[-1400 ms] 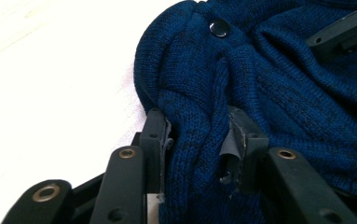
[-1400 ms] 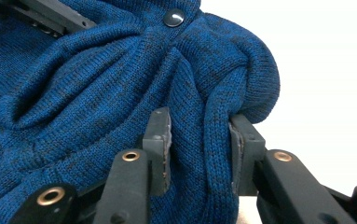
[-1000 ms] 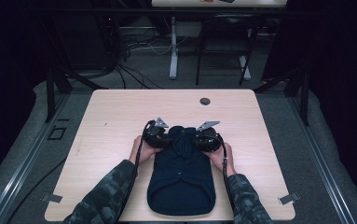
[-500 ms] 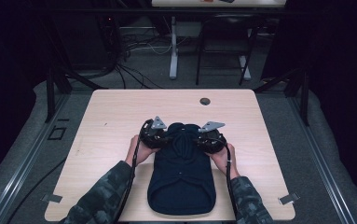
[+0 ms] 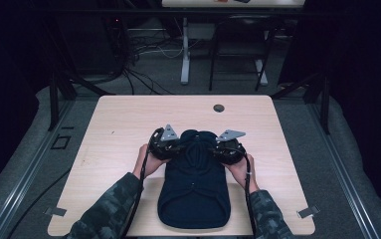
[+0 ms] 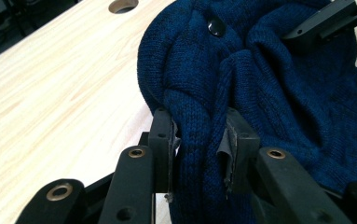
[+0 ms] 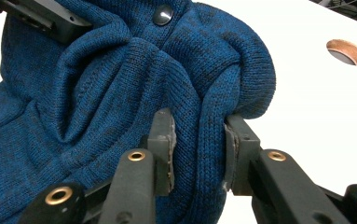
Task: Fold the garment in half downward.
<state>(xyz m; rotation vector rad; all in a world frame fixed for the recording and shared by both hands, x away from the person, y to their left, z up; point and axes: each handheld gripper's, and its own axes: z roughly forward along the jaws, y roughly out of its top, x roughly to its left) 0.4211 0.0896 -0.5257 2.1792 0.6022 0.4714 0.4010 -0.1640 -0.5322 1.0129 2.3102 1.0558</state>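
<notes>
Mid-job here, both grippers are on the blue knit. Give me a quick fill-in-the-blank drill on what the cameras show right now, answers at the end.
1. The left gripper has its jaws clamped on a fold of the ____ knit garment.
2. The right gripper grips the same garment, so it is held by ____ grippers.
3. A dark round ____ is fastened to the knit near its bunched far end.
4. A round ____ is cut into the wooden table beyond the garment.

Missing words: blue; two; button; hole
</notes>
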